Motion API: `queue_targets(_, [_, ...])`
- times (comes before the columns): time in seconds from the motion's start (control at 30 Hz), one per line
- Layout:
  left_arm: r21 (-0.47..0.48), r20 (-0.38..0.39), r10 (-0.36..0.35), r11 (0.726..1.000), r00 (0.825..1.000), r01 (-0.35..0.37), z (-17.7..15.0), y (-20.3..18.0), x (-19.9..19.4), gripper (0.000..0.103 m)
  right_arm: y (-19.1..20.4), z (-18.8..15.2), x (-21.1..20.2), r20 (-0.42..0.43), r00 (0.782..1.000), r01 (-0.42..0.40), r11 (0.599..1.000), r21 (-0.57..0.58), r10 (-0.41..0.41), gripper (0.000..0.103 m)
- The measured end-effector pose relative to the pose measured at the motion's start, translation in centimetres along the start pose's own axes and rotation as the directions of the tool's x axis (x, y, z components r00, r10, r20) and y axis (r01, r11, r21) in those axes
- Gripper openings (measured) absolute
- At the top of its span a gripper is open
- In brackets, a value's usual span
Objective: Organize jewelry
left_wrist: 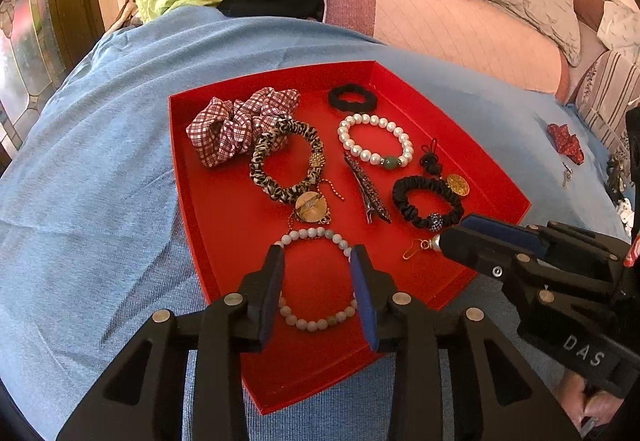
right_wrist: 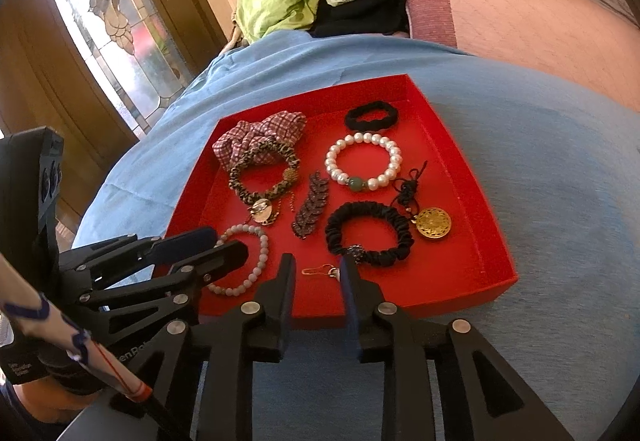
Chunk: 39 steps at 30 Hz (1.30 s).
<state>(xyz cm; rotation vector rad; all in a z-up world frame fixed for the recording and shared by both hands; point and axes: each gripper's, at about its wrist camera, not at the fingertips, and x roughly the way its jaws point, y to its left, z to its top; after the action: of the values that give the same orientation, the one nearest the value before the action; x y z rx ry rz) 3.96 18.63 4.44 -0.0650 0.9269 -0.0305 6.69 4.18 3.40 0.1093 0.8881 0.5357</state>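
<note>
1. Over the near-left part of the red tray [left_wrist: 192,177], the left gripper [left_wrist: 318,261] hangs with its jaws parted, empty, straddling the pale bead bracelet [left_wrist: 316,321].
2. Mid-tray lie the leopard scrunchie [left_wrist: 286,165], feather hair clip [left_wrist: 366,187] and pearl bracelet [left_wrist: 376,139].
3. Rightward, the right gripper [right_wrist: 316,273] spreads open, empty, around the gold-hook earring [right_wrist: 320,270], near the black scrunchie [right_wrist: 370,233].

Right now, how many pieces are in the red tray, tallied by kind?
In the red tray:
Fabric hair ties: 4
Bead bracelets: 2
Hair clip: 1
Gold pendants or charms: 2
Small earring: 1
Total: 10
</note>
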Motion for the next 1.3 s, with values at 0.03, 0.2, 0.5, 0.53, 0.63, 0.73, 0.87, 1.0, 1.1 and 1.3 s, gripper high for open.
queue_targets(0.03, [-0.001,0.003,0.002,1.0,1.0,-0.002,0.0,0.0,-0.1,0.039,-0.1,0.0,0.0,0.001,1.0,0.004,1.0,0.004,-0.004,0.025])
queue_targets(0.2, [-0.01,0.017,0.012,1.0,1.0,-0.011,0.2,0.0,-0.4,0.046,-0.8,0.3,-0.7,0.022,0.999,0.026,0.999,0.023,-0.026,0.027])
queue_targets(0.5, [-0.034,0.132,0.108,0.994,0.985,-0.104,0.7,-0.5,-2.5,0.077,-1.5,0.8,-3.7,0.112,0.985,0.132,0.991,0.025,-0.134,0.062])
queue_targets(0.53, [-0.041,0.151,0.132,0.991,0.98,-0.127,0.8,-0.5,-2.8,0.084,-1.6,0.8,-4.1,0.121,0.981,0.153,0.988,0.024,-0.154,0.066])
queue_targets(0.63, [-0.077,0.22,0.218,0.975,0.951,-0.206,0.8,-0.8,-4.4,0.088,-1.5,0.6,-5.6,0.157,0.956,0.249,0.968,0.016,-0.248,0.088])
queue_targets(0.73, [-0.133,0.258,0.297,0.953,0.919,-0.271,0.4,-0.9,-5.9,0.097,-0.8,0.2,-7.4,0.196,0.916,0.362,0.932,-0.021,-0.352,0.094])
queue_targets(0.87, [-0.191,0.262,0.366,0.926,0.893,-0.324,-0.5,-1.0,-8.0,0.097,0.2,-0.8,-10.1,0.248,0.866,0.46,0.886,-0.056,-0.434,0.097])
queue_targets(1.0, [-0.223,0.261,0.393,0.913,0.882,-0.341,-2.1,-1.5,-10.8,0.101,1.6,-2.7,-13.0,0.301,0.828,0.515,0.854,-0.078,-0.472,0.1])
queue_targets(1.1, [-0.227,0.264,0.387,0.915,0.883,-0.333,-3.8,-2.2,-13.0,0.101,2.7,-4.4,-14.4,0.314,0.825,0.518,0.85,-0.092,-0.469,0.101])
queue_targets(1.3, [-0.178,0.263,0.428,0.902,0.864,-0.393,-8.2,-4.4,-15.6,0.101,4.3,-7.5,-16.2,0.321,0.834,0.509,0.851,-0.13,-0.45,0.101])
